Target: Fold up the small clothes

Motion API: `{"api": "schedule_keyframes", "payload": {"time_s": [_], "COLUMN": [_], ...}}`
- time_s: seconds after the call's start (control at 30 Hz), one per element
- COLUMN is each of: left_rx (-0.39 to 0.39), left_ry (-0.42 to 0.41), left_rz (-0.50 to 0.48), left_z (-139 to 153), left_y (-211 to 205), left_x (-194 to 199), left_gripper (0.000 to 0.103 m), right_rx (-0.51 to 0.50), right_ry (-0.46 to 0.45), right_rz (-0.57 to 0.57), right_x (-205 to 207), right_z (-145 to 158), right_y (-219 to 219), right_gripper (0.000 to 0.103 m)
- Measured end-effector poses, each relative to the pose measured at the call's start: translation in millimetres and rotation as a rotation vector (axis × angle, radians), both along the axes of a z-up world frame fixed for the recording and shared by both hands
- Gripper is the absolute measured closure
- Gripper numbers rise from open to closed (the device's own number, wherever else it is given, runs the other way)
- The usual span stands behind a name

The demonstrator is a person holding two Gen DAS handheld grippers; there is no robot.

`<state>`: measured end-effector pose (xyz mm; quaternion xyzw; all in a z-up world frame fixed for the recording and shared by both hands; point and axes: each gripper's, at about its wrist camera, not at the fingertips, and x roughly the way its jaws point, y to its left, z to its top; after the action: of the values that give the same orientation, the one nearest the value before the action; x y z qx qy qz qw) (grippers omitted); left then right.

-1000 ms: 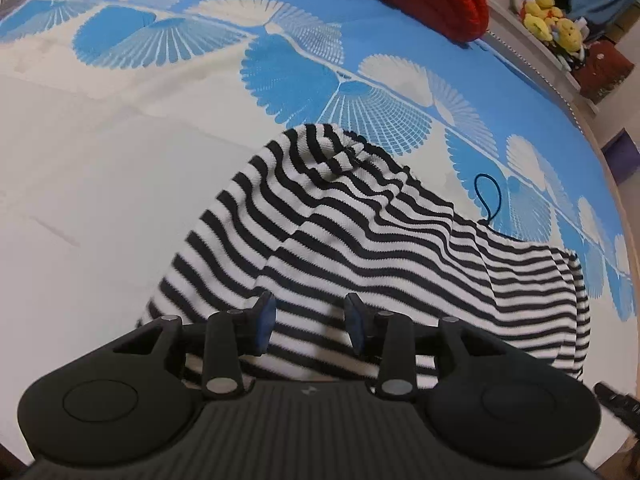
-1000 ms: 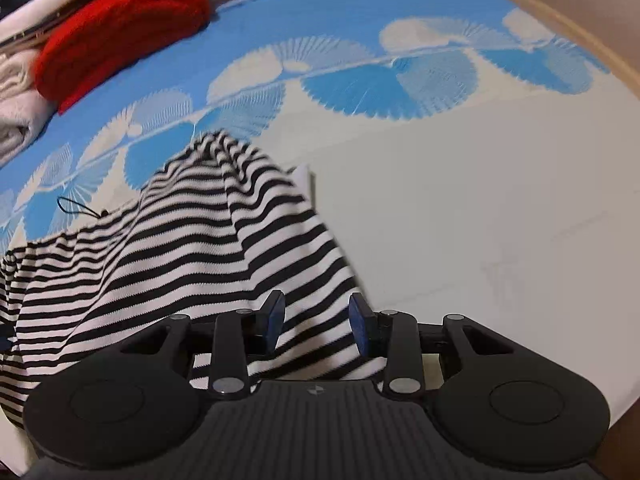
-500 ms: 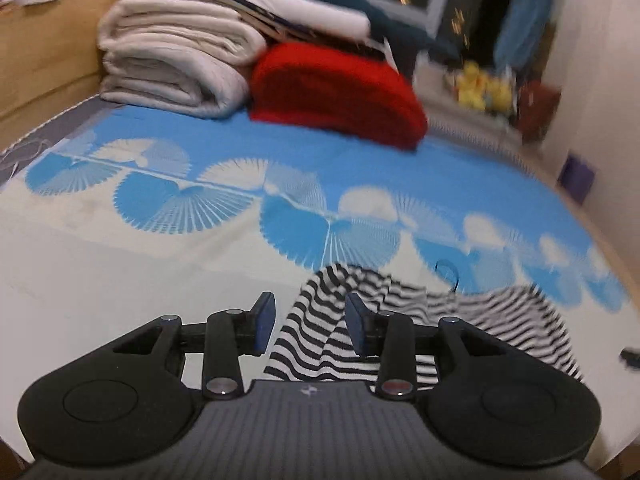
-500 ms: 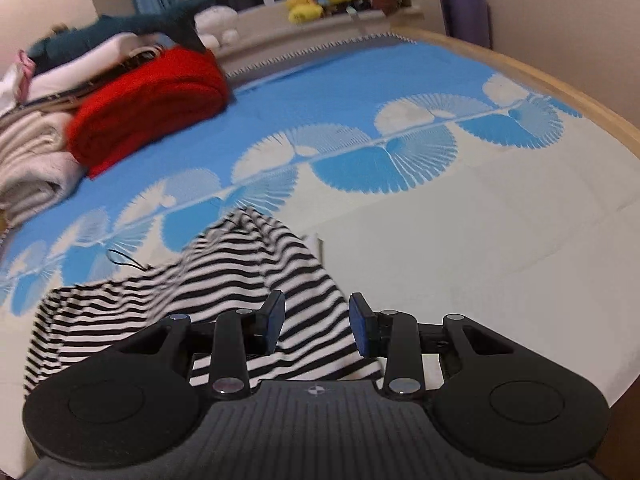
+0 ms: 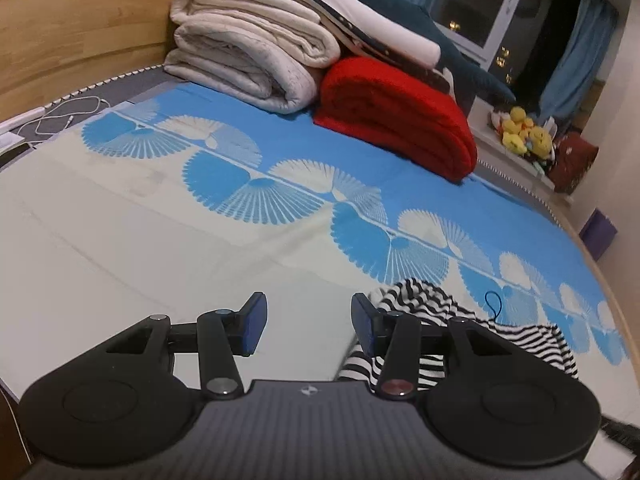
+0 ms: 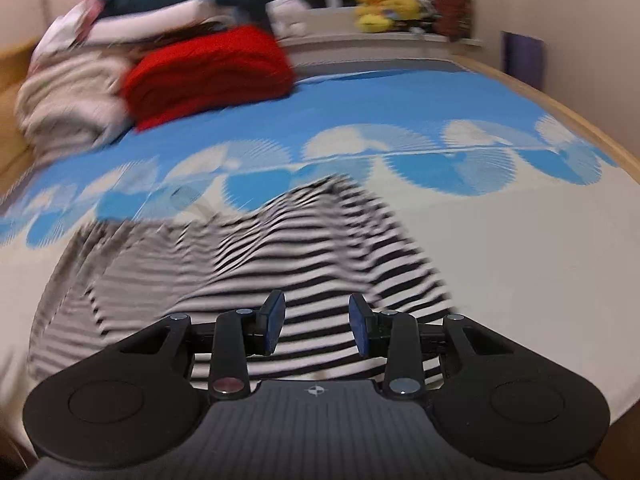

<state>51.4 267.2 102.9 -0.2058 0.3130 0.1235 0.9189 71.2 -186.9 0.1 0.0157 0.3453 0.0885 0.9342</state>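
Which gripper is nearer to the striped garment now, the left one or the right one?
Right. The right gripper hangs directly over the striped garment, cloth showing between its open jaws. The left gripper, jaws opening and empty, sits off the garment's left edge, over bare sheet.

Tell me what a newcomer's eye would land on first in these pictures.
First, the black-and-white striped knit garment, lying rumpled on the cream and blue fan-patterned bedspread just beyond both grippers. Next, the bright red folded blanket at the far side of the bed, beside a stack of cream folded quilts. The left gripper has only bedspread between its opening jaws; the right gripper hangs open over the stripes.
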Motion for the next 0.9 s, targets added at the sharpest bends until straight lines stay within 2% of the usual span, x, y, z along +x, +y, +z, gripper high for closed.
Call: {"api": "schedule_keyframes", "payload": {"time_s": [0.03, 0.07, 0.1, 0.13, 0.33, 0.43, 0.53, 0.6, 0.63, 0.67, 0.73, 0.77, 0.9], "left_rx": [-0.005, -0.012, -0.016, -0.014, 0.042, 0.020, 0.004, -0.006, -0.011, -0.013, -0.011, -0.010, -0.005], "left_ry": [-0.008, -0.021, -0.032, -0.039, -0.039, -0.033, -0.030, -0.030, -0.031, -0.032, -0.033, -0.034, -0.030], "left_rz": [0.007, 0.012, 0.016, 0.019, 0.024, 0.064, 0.106, 0.124, 0.131, 0.135, 0.141, 0.142, 0.148], "left_z": [1, 2, 3, 3, 1, -5, -9, -10, -11, -11, -11, -12, -14], "left_y": [4, 11, 16, 21, 56, 81, 104, 115, 120, 124, 130, 132, 141], "left_x": [-5, -10, -15, -20, -41, -53, -64, -71, -74, -77, -82, -83, -87], "left_gripper": [0.053, 0.053, 0.053, 0.052, 0.052, 0.053, 0.053, 0.053, 0.053, 0.053, 0.053, 0.053, 0.052], "right_rx": [-0.012, -0.015, -0.001, 0.016, -0.027, -0.120, -0.231, -0.326, -0.375, -0.431, -0.511, -0.542, -0.554], "right_ry": [-0.003, 0.000, 0.009, 0.013, -0.065, -0.101, -0.107, -0.107, -0.122, -0.144, -0.139, -0.129, -0.149], "right_rz": [0.033, 0.087, 0.143, 0.186, 0.536, 0.746, 0.901, 0.955, 0.958, 0.953, 0.952, 0.961, 0.981], "right_x": [-3, -6, -9, -12, -43, -59, -69, -72, -72, -70, -65, -63, -56], "right_z": [-2, -5, -7, -7, -10, -21, -38, -52, -57, -65, -77, -85, -84], "right_y": [12, 29, 46, 59, 179, 242, 290, 312, 319, 326, 334, 337, 342], "right_gripper": [0.070, 0.089, 0.099, 0.102, 0.101, 0.101, 0.101, 0.099, 0.093, 0.078, 0.061, 0.061, 0.061]}}
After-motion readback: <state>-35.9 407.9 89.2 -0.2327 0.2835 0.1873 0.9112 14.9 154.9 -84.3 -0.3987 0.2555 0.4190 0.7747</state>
